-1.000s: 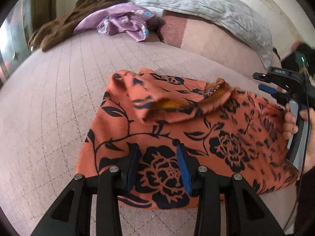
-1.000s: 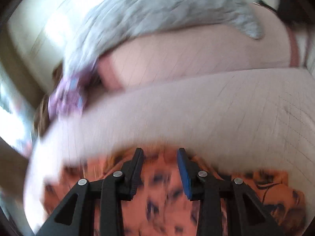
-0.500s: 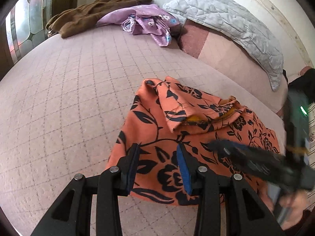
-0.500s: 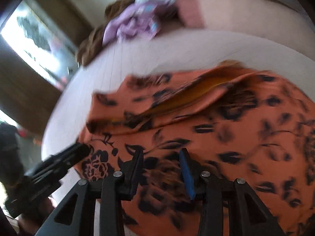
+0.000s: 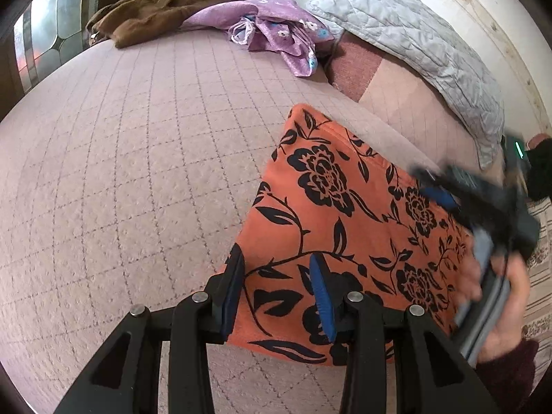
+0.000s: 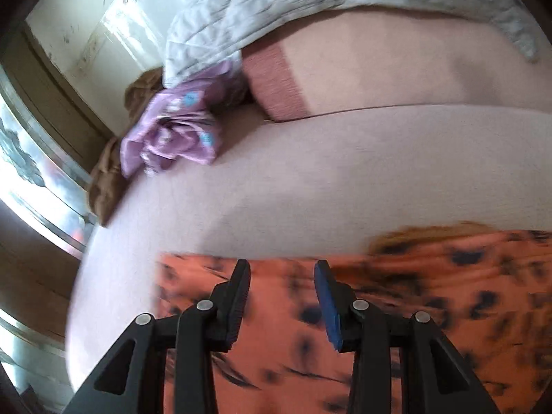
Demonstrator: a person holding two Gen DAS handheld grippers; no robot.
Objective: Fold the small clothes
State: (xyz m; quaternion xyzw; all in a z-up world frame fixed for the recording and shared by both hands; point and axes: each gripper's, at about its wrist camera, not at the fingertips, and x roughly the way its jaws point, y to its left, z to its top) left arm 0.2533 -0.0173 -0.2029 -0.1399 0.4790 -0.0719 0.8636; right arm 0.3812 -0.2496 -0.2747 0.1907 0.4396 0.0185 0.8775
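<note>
An orange garment with black flowers (image 5: 345,227) lies folded flat on the pink quilted bed (image 5: 138,172). My left gripper (image 5: 276,269) is open and empty, just above the garment's near left corner. In the left wrist view my right gripper (image 5: 445,189) is blurred, held in a hand over the garment's right edge. In the right wrist view the right gripper (image 6: 281,276) is open and empty above the blurred garment (image 6: 414,293), near its far edge.
A purple flowered cloth (image 5: 276,31) and a brown garment (image 5: 172,3) lie at the far end of the bed. A grey quilted pillow (image 5: 414,38) rests on a pink bolster (image 5: 379,82). A window (image 6: 31,172) is at the left.
The garment's bunched top flap with yellow lining no longer shows; the cloth now lies flat. The right gripper swung across the garment toward its right edge. The left gripper shifted left.
</note>
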